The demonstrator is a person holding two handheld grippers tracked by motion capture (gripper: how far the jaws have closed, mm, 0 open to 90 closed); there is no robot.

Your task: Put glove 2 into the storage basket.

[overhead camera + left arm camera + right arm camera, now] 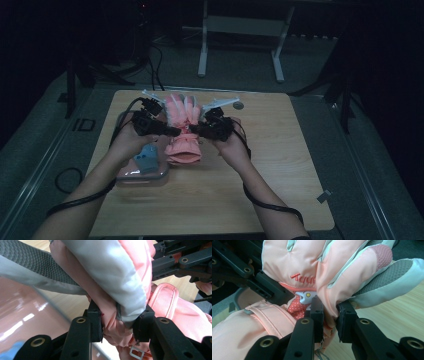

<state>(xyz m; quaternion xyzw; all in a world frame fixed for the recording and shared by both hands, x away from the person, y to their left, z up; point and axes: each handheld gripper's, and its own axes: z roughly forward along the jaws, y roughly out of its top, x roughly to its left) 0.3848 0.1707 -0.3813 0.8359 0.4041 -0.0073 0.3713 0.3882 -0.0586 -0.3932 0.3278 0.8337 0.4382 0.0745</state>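
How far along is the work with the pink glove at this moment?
Done: both grips are made, the left gripper and the right gripper each shut on the pink glove near its wrist. In hand: the glove is held between them over the wooden table. Left: setting it down, perhaps by the pink tray.
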